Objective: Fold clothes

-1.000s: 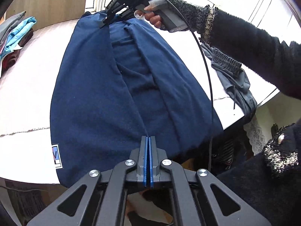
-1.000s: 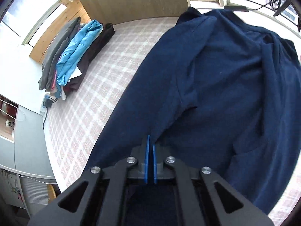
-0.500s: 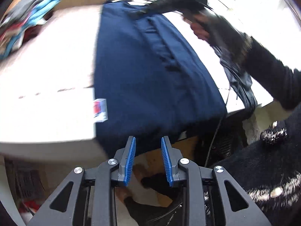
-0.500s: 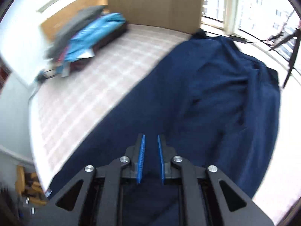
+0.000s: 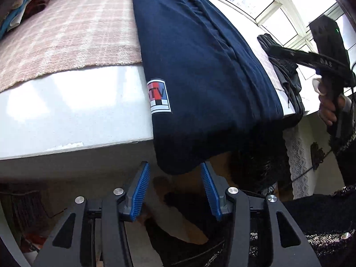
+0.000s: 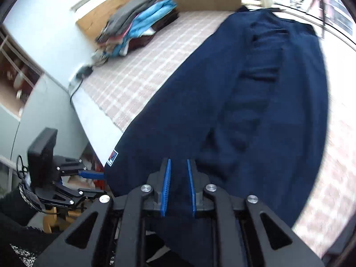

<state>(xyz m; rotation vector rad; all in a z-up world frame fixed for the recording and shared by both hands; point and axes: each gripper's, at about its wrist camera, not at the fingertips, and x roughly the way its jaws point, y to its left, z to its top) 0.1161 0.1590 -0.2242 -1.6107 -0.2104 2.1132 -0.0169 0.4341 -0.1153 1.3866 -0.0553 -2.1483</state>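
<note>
Navy trousers (image 5: 200, 66) lie on the table (image 5: 73, 109), hem hanging just ahead of the left gripper (image 5: 174, 189), tilted downward. Both grippers' jaws have just been opening, nothing clamped; right gripper (image 6: 178, 187) hovers above the trousers.

Bright windows (image 5: 267, 2); white wall (image 6: 40, 22); checked table cover (image 5: 66, 26).

Garment (image 5: 200, 66) on table (image 5: 77, 102), overhanging edge

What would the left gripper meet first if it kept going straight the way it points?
Probably the hanging hem of the navy garment, which droops over the table edge just ahead of the open left gripper; depth is hard to judge.
</note>
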